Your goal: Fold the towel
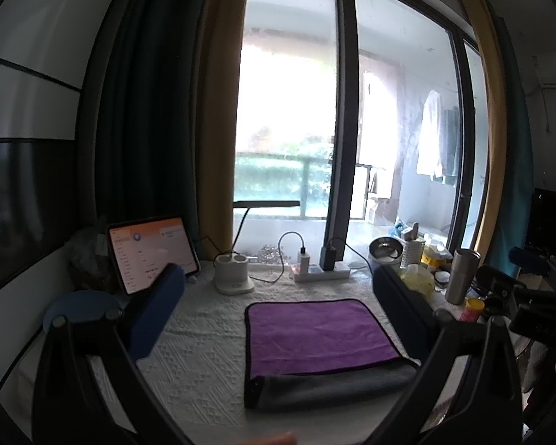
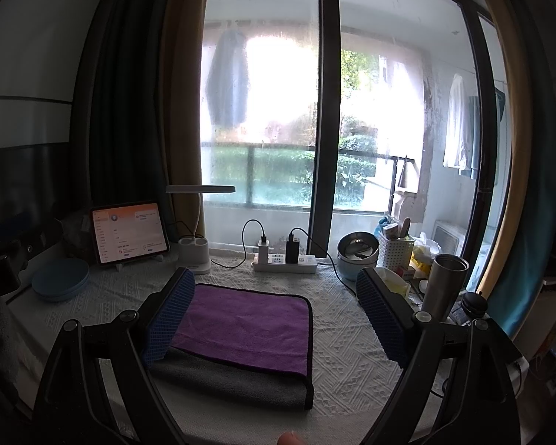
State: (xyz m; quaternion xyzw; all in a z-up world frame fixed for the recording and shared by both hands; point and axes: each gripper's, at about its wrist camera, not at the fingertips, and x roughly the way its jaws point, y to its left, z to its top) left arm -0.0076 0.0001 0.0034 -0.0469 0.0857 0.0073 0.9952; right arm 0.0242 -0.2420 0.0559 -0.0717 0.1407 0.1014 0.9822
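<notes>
Towel (image 1: 320,328), purple on its upper face and grey on the underside, lies folded on the white textured cloth (image 1: 204,352) that covers the worktop, with a dark piped edge around it and a grey band showing along the near edge. In the right wrist view the same towel (image 2: 241,328) sits low and left of centre, its grey layer nearest the camera.

Left gripper (image 1: 278,311) hangs above the worktop with its blue-padded fingers (image 1: 155,311) spread wide and holding nothing; the towel lies between them, closer to the right-hand finger. Right gripper (image 2: 274,315) likewise has its fingers (image 2: 168,319) wide apart and empty; the left-hand finger overlaps the towel's left edge in the picture, though contact cannot be judged.

Behind the towel, along the window, stand a lit tablet (image 2: 128,231) propped on a stand, a white desk lamp (image 2: 198,222), and a white power strip (image 2: 285,261) carrying a white and a black charger with cables. To the right are a metal bowl (image 2: 356,252), a white perforated basket (image 2: 394,252) and a steel tumbler (image 2: 444,282). A blue round plate (image 2: 59,283) rests at the left near the tablet.
</notes>
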